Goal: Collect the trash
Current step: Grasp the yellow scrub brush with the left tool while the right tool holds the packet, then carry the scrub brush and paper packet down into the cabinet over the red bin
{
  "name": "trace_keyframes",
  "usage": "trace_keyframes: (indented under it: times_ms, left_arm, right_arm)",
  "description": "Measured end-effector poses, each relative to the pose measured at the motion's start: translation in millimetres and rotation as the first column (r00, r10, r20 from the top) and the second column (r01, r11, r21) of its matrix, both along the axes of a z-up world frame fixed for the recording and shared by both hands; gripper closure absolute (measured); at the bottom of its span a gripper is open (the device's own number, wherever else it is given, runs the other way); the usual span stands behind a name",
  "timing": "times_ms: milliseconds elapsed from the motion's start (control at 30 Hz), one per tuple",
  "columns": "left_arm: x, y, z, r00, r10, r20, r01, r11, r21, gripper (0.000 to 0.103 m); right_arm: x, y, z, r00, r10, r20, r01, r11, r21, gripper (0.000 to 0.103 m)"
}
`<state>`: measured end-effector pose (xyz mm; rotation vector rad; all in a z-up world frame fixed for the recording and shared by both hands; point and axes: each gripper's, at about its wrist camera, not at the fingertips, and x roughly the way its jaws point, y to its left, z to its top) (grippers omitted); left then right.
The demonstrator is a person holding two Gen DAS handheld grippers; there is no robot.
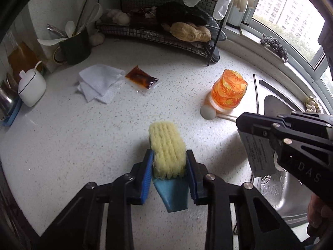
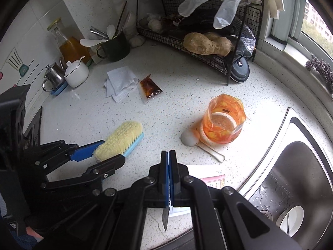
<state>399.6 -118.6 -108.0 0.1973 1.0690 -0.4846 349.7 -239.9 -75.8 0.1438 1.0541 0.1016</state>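
Speckled counter [image 1: 62, 145]. Sink [image 2: 291, 177] at right. Tissue [image 1: 100, 84] and sauce packet [image 1: 141, 79] lie far, side by side. Left gripper [image 1: 169, 166] clamps brush [image 1: 167, 152]. Right gripper [image 2: 169, 160] pinches a card [image 2: 208, 179].

Both wrist cams look steeply down and forward along their fingers, close over the counter [image 1: 62, 145]. Left cam sits left of the right one. Shared: brush [image 1: 167, 150], orange cup [image 2: 223, 118], sauce packet [image 1: 141, 79], wire rack [image 2: 208, 48], sink [image 2: 295, 177].
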Motion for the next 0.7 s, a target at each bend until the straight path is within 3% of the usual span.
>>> trace_keyframes:
  times_ms: [700]
  left_arm:
    - [-140.3, 121.8, 29.4, 0.994, 0.063, 0.091, -0.061, 0.998, -0.023, 0.076]
  right_arm:
    - [-106.0, 116.8, 9.5, 0.994, 0.093, 0.06, -0.092, 0.996, -0.021, 0.103]
